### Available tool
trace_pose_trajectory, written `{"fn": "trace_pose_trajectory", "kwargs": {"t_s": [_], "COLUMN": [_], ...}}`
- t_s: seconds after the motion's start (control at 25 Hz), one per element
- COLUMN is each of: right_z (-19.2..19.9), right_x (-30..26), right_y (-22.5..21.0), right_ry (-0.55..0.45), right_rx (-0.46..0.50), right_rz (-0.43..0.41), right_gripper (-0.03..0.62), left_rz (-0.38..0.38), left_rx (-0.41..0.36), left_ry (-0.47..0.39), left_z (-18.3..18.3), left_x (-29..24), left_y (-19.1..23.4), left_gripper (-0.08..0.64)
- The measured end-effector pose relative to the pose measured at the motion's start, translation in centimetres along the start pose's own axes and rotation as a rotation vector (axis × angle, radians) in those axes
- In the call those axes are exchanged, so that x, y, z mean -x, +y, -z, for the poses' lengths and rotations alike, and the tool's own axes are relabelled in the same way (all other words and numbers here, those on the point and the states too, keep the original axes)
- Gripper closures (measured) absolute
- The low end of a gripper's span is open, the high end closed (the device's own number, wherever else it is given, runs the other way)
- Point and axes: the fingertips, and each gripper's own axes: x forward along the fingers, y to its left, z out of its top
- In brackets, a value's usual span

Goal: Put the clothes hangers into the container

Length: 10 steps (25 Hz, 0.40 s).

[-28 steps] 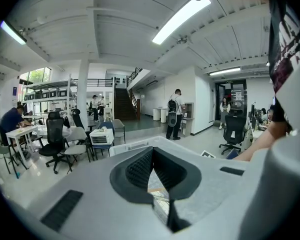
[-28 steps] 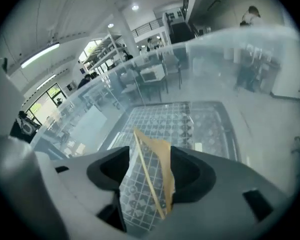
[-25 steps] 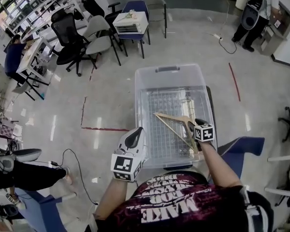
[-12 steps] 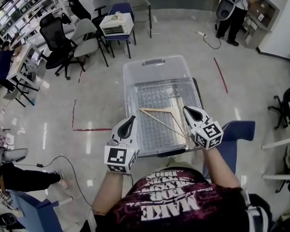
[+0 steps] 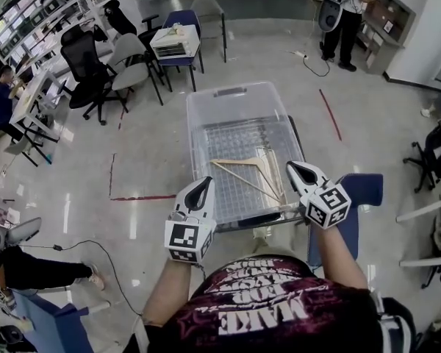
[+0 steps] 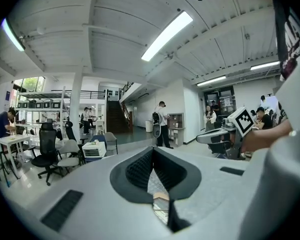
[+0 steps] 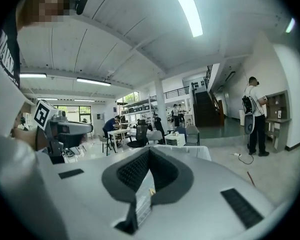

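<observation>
A clear plastic container (image 5: 237, 93) stands in front of me in the head view. Wooden clothes hangers (image 5: 244, 172) lie inside it on the bottom, towards its near right part. My right gripper (image 5: 300, 172) hovers at the container's near right corner, shut and holding nothing, just right of the hangers. Over the near left corner, my left gripper (image 5: 201, 188) is shut and empty too. In the left gripper view the jaws (image 6: 152, 151) meet at their tips. The right gripper view shows the same of the right gripper (image 7: 149, 151).
A blue chair (image 5: 364, 190) is close on the right of the container. Office chairs (image 5: 136, 61) and a white box (image 5: 174, 41) on a blue chair stand at the back left. Red tape (image 5: 140, 196) marks the floor on the left. A person (image 5: 338, 9) stands far right.
My right gripper has come off the hanger and drawn back to the container's near right corner. The hanger now lies in the container. The left gripper has barely shifted.
</observation>
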Motion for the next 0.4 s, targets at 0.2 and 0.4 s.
{"fn": "trace_pose_trajectory", "kwargs": {"t_s": [0.2,0.4], "right_z": [-0.6,-1.1], "right_x": [1.4,1.7], "right_y": [1.2,2.7], "right_ry": [-0.02,-0.037], "right_rx": [-0.022,-0.001], "right_rz": [-0.017,-0.034], "right_gripper": [0.588,0.589], "left_rz": [0.0,0.003], "left_rx": [-0.008,-0.016], "left_ry": [0.003,0.006], "left_z": [-0.1,0.3], "left_x": [1.3,2.2], "left_y": [-0.6,-1.1], "left_gripper": [0.554,0.554]}}
